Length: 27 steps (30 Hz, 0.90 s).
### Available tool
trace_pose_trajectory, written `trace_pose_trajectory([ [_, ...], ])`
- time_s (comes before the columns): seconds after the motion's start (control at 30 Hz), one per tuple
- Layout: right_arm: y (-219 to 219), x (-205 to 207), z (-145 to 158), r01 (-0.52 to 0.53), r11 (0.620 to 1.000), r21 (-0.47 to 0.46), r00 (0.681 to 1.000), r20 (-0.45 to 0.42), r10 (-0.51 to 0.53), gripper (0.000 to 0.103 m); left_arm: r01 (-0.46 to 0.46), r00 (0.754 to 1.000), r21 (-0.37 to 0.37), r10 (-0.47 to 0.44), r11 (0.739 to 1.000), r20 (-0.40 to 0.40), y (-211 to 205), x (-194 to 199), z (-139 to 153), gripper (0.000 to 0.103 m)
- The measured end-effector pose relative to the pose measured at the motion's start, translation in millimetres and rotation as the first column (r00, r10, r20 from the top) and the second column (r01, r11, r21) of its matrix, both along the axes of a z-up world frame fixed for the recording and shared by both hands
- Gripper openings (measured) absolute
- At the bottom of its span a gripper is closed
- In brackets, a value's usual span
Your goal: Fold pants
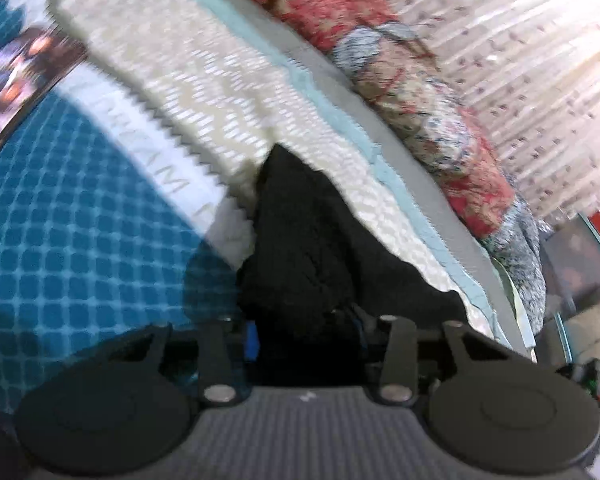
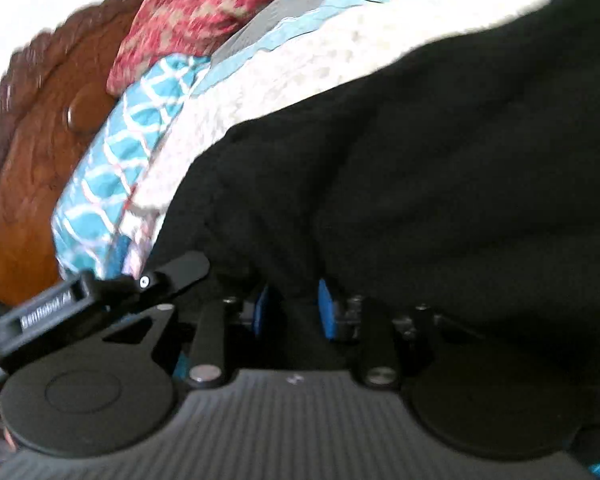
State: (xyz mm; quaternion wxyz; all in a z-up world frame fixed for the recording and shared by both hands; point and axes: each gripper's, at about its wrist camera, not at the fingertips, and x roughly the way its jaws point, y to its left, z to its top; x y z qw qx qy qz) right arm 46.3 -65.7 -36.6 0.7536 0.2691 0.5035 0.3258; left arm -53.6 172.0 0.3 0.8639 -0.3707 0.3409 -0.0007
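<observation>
Two grippers clenched black pants [image 2: 440, 168] on a bed [image 1: 60, 240]: left gripper [image 1: 304, 328] and right gripper [image 2: 294, 308] each pinched dark cloth between blue fingers [image 2: 327, 312].

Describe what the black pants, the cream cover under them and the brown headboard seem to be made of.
Black pants: soft, matte, fleece-like or knit fabric, judging by the slightly nubby surface and rounded folds.
Cream cover: textured woven or quilted cloth with raised rows; blur leaves the weave open.
Brown headboard: probably varnished wood, glossy, with a carved edge and a round knob.
</observation>
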Motion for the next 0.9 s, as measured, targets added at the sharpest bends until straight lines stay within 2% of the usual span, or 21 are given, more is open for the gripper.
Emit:
trace_pose_trajectory([
  [0.2,-8.9,-4.3,0.0,0.044,0.995,0.087,0.998,-0.057,-0.039,0.03,0.111,0.988,0.184,-0.129,0.977,0.087,-40.6,4.2,28.3,0.036],
  [0.3,-26.1,-4.8,2.0,0.09,0.985,0.147,0.994,-0.074,-0.08,0.032,0.178,0.966,0.288,-0.223,0.941,0.132,-66.5,7.3,42.4,0.036],
  [0.4,-55.5,-9.9,10.4,0.155,0.979,0.132,0.988,-0.029,-0.152,0.032,0.259,0.933,0.347,-0.326,0.902,0.151,-92.0,12.0,48.5,0.036],
  [0.5,-90.2,-19.3,22.3,0.226,0.971,0.084,0.972,0.042,-0.23,0.033,0.329,0.904,0.411,-0.41,0.85,0.125,-121.2,19.9,46.1,0.037],
  [0.57,-115.2,-24.4,26.9,0.294,0.952,0.087,0.952,0.064,-0.3,0.046,0.393,0.876,0.466,-0.477,0.793,0.073,-143.7,25.7,40.4,0.044],
  [0.63,-139.6,-28.1,29.4,0.37,0.923,0.102,0.924,0.063,-0.377,0.056,0.465,0.837,0.498,-0.546,0.732,0.022,-162.3,26.8,34.0,0.064],
  [0.7,-153.7,-29.0,31.7,0.406,0.907,0.108,0.908,0.066,-0.414,0.061,0.515,0.801,0.519,-0.598,0.683,-0.008,-176.1,21.6,31.0,0.075],
  [0.73,-157.3,-29.0,33.5,0.414,0.904,0.107,0.904,0.07,-0.422,0.065,0.525,0.789,0.534,-0.614,0.663,-0.015,-180.2,17.1,31.8,0.078],
  [0.8,-154.5,-28.0,34.1,0.41,0.905,0.116,0.904,0.079,-0.42,0.075,0.531,0.774,0.547,-0.634,0.648,0.0,-180.0,6.8,36.4,0.081],
  [0.83,-152.1,-28.3,34.5,0.397,0.91,0.12,0.909,0.085,-0.408,0.083,0.531,0.77,0.542,-0.638,0.651,0.013,-175.7,1.8,39.7,0.082],
  [0.9,-143.6,-28.2,31.9,0.365,0.924,0.109,0.922,0.094,-0.376,0.087,0.529,0.776,0.503,-0.629,0.684,0.039,-161.7,-6.6,46.3,0.083],
])
